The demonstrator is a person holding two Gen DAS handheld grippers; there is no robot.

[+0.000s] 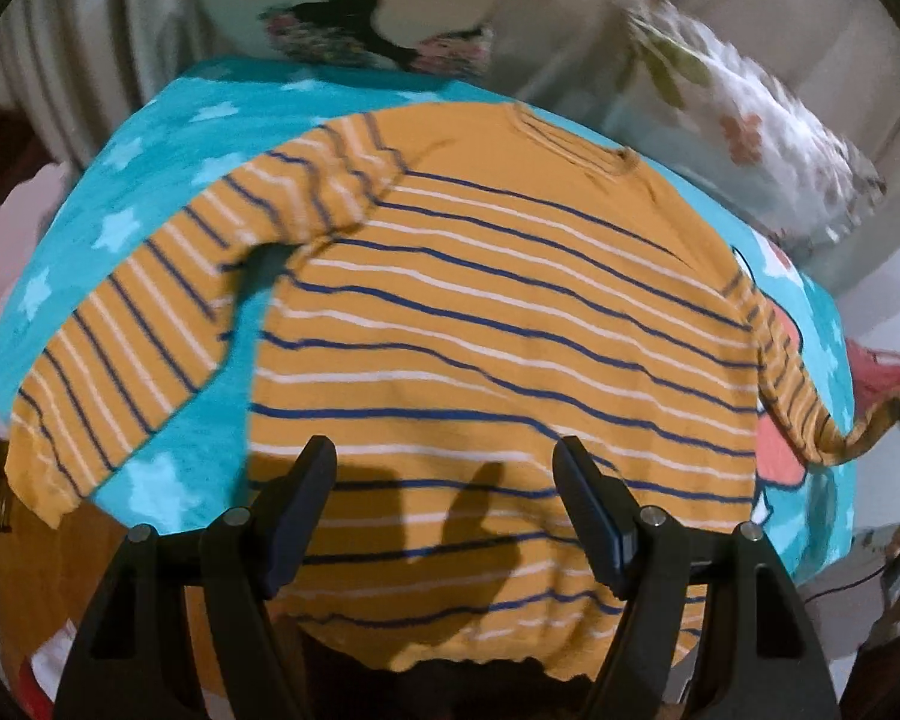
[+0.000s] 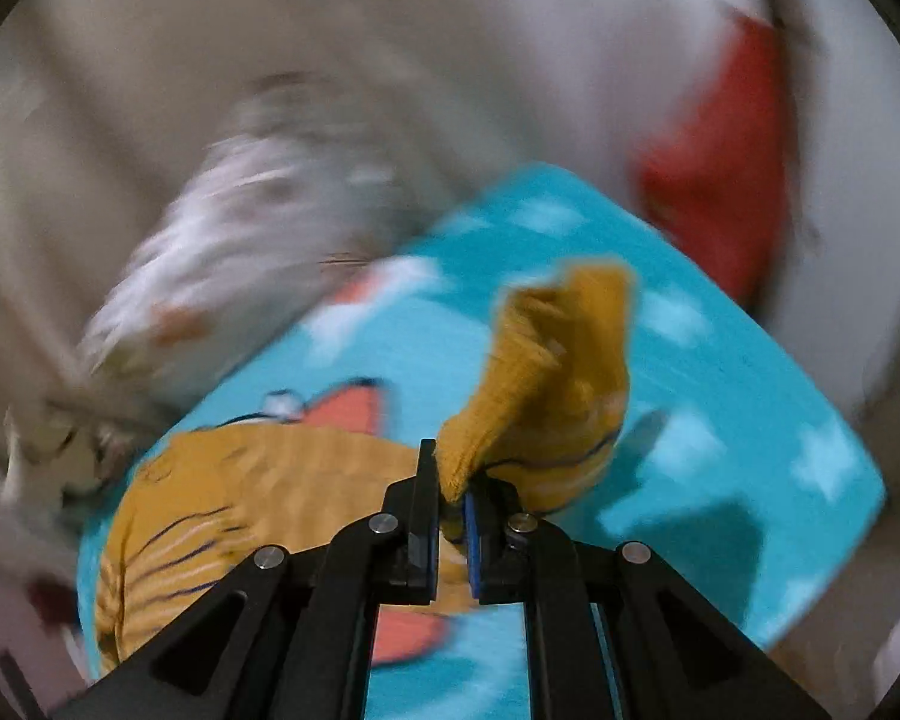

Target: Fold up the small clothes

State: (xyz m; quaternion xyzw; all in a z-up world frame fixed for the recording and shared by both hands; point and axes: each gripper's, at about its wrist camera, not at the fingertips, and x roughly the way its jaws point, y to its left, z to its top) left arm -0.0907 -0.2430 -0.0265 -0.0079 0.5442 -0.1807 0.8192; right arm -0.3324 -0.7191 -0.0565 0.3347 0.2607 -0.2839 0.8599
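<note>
A small mustard-yellow sweater [image 1: 480,312] with blue and white stripes lies spread flat on a turquoise blanket [image 1: 150,180] with white stars. Its left sleeve [image 1: 126,336] lies out to the left. My left gripper [image 1: 444,462] is open and empty, hovering above the sweater's lower body. My right gripper [image 2: 450,486] is shut on the cuff of the right sleeve [image 2: 546,378] and holds it lifted above the blanket [image 2: 720,390]. That lifted sleeve also shows at the right edge of the left wrist view [image 1: 810,414].
A floral pillow [image 1: 750,132] lies beyond the blanket's far right corner. A red cloth [image 2: 720,192] lies past the blanket's far edge. The right wrist view is motion-blurred. The sweater's hem hangs near the front edge.
</note>
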